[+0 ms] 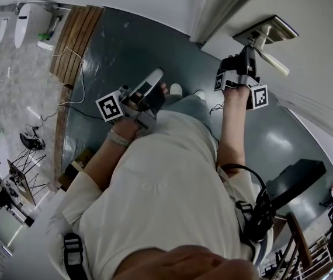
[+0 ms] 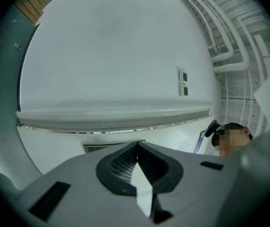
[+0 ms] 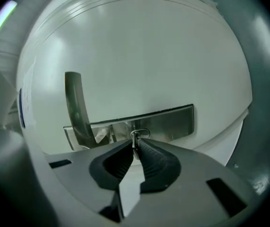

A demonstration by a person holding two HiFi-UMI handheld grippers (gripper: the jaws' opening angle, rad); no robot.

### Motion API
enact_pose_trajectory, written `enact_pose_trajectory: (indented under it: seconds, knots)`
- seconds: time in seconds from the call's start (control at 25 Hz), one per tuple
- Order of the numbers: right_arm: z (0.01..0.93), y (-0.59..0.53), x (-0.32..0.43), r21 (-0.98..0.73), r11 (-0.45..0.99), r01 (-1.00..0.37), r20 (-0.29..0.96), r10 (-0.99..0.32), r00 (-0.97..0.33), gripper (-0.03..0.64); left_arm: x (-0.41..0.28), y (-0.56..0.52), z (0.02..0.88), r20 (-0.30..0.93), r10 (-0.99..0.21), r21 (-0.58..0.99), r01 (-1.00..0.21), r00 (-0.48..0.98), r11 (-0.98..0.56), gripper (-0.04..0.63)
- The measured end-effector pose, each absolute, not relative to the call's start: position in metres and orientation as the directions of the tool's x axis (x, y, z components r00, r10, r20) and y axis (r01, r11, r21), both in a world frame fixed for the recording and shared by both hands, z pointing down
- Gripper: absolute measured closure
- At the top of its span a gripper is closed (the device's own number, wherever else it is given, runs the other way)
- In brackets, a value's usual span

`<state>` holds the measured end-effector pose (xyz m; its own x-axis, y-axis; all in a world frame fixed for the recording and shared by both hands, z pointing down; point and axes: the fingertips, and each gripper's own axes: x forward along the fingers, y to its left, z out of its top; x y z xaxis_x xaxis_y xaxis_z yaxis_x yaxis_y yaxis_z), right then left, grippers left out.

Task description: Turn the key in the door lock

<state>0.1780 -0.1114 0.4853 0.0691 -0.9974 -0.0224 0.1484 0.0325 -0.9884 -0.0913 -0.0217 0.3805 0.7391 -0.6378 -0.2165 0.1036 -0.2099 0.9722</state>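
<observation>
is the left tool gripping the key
No, the left tool is shut on nothing; the small silver metal key sits pinched in the right tool.

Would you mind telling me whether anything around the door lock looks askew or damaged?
Nothing stands out: the lock plate lies flat on the door, the handle looks intact, and the right gripper is closed on the key.

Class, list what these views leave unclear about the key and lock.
- Right gripper view: the small silver key is clamped in the right gripper; its jaws hide blade and keyhole in the brushed steel lock plate.
- Head view: that gripper covers the key.
- Left gripper view: the shut left gripper faces a white wall, lock out of frame.
</observation>
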Motion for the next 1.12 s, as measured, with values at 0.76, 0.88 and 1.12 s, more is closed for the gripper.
enact_pose_trajectory:
  seconds: [0.76, 0.88, 1.12]
  knots:
    - [0.495, -0.113, 0.176, -0.909, 0.146, 0.390, -0.125, -0.989, 0.079, 0.571, -0.087, -0.021, 0.386, -0.215, -0.635, 0.974, 0.118, 0.742, -0.192, 0.586]
    - [0.494, -0.107, 0.174, -0.939, 0.092, 0.331, -0.095, -0.995, 0.004, 0.560, -0.085, -0.022, 0.387, -0.220, -0.635, 0.974, 0.125, 0.741, -0.191, 0.586]
    - [0.474, -0.064, 0.183, -0.969, 0.035, -0.245, 0.006, -0.986, -0.166, 0.509, -0.086, -0.022, 0.388, -0.233, -0.646, 0.972, 0.146, 0.727, -0.186, 0.586]
